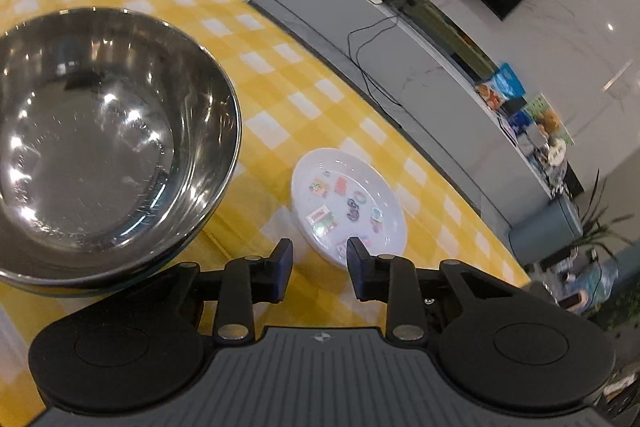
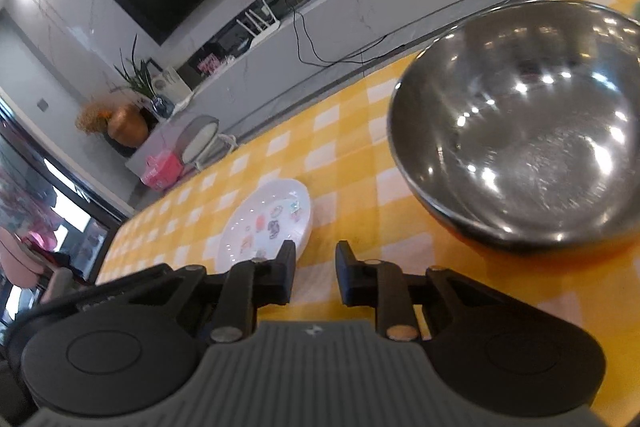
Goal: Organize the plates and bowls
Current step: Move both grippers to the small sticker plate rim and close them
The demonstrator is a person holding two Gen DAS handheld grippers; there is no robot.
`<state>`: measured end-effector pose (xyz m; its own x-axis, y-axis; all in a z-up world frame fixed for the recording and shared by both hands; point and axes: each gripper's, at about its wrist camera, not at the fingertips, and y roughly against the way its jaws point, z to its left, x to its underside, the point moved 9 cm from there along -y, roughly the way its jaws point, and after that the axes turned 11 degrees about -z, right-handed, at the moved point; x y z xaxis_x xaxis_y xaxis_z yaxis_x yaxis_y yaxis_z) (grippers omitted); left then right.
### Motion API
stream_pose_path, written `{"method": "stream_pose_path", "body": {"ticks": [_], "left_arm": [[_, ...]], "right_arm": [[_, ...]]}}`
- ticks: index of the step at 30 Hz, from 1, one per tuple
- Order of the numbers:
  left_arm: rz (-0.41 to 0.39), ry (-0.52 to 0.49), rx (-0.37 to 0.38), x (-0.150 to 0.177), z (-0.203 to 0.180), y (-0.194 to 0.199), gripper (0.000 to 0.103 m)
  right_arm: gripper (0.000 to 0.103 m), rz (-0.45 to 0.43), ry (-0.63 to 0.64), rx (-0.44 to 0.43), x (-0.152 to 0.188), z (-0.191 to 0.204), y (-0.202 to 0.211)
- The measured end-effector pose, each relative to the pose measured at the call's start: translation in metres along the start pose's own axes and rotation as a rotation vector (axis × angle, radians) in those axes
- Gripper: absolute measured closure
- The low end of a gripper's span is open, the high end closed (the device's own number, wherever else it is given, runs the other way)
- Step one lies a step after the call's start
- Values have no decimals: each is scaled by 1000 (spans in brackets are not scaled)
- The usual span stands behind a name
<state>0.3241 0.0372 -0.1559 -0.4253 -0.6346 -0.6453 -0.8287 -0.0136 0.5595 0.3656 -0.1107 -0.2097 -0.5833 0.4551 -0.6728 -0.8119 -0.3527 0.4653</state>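
Left wrist view: 1 steel bowl (image 1: 100, 131), 1 white plate (image 1: 348, 203), both tongs (image 1: 319, 259) (image 2: 315, 265) released, empty.

steel bowl (image 1: 100, 131), sticker plate (image 1: 348, 203), checkered tablecloth (image 1: 280, 75)

Your left gripper (image 1: 319, 259) tips forward and down, its jaws part-way apart with a clear gap between the two black fingers (image 1: 282, 261) — nothing sits between the pads. Your right gripper (image 2: 315, 261) is angled down the same way, its jaws set a little narrower, and they too grip nothing — the gap between its fingers (image 2: 285, 269) is bare.
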Motion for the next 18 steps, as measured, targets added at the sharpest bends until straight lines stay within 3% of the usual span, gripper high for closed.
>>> {"method": "stream_pose_path", "body": {"ticks": [3, 7, 9, 11, 18], "left_arm": [[-17, 25, -9, -2, 1, -4, 69], [-24, 45, -36, -4, 4, -8, 81], [-27, 41, -43, -3, 5, -9, 88], [-26, 37, -40, -3, 6, -8, 89], [-7, 46, -40, 2, 6, 5, 92]], "right_arm": [[81, -1, 6, -11, 0, 2, -8], [82, 2, 32, -30, -2, 6, -17], [90, 13, 43, -38, -2, 7, -22], [97, 12, 48, -51, -2, 8, -21], [99, 17, 58, -35, -3, 12, -6]]}}
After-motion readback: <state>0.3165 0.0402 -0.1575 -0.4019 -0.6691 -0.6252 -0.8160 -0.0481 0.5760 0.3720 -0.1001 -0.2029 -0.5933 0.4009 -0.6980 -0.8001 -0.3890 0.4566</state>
